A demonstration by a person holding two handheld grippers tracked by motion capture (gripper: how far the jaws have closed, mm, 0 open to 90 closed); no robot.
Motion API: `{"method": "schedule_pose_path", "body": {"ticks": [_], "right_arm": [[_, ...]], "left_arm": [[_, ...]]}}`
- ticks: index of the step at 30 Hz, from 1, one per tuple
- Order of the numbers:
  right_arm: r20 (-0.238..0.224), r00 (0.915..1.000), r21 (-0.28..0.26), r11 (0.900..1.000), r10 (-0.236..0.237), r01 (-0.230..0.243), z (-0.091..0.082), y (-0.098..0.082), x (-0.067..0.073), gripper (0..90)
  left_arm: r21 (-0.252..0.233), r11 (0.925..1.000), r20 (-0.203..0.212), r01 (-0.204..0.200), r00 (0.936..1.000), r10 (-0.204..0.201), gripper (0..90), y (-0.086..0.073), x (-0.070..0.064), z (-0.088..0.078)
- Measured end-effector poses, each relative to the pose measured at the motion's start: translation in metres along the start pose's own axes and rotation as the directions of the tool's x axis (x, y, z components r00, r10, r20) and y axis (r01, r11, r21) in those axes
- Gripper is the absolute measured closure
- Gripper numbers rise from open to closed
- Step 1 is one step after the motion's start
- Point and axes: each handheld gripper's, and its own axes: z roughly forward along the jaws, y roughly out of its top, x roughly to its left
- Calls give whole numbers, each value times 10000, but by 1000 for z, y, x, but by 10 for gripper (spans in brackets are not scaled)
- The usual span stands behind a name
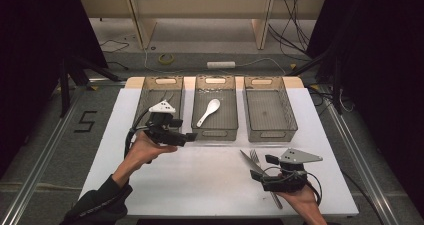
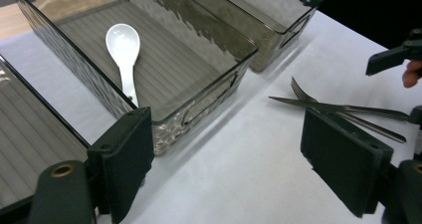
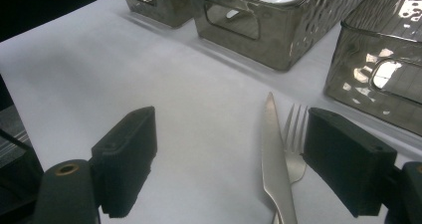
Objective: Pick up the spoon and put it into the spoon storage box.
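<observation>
- Landmark: the middle bin [image 1: 216, 107], one of three in a row at the far side of the worktop [image 1: 200, 180]; the near side is mostly bare.
- The spoon [image 1: 207, 112] lies inside the middle bin.
- The knife [image 1: 256, 169] and fork [image 1: 257, 158] lie side by side, near and right of that bin.
- Your left claw [image 1: 191, 136] hovers at its near left corner, wide open and empty.
- Your right claw [image 1: 263, 167] is spread open over the knife and fork, gripping neither.
</observation>
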Motion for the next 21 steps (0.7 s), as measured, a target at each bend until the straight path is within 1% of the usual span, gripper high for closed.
{"method": "schedule_pose_path", "body": {"ticks": [3,4,9,13,15,17,21], "right_arm": [[-14,10000,39,10000,-16,16,0,0,0,221],[-11,10000,56,10000,-16,16,0,0,0,221],[38,10000,141,9999,-50,50,0,-1,-1,222],[133,9999,324,9994,-85,81,0,-1,-3,222],[197,9998,448,9990,-73,64,-1,-1,-4,223],[269,9996,528,9986,-74,60,-2,-2,-6,224],[421,9991,836,9965,-66,31,-2,-2,-9,231]], "left_arm": [[-62,10000,-27,-9,10000,9,198,-5,-4,0],[-44,10000,-1,-75,10000,75,198,-7,-4,0],[-212,9998,89,21,10000,-19,196,-16,-8,-1],[-364,9992,95,137,9999,-134,196,-22,-9,-4],[-478,9988,63,126,9999,-123,194,-26,-9,-6],[-599,9980,49,222,9997,-220,193,-30,-8,-7],[-791,9964,41,313,9995,-310,193,-36,-8,-10]]}}
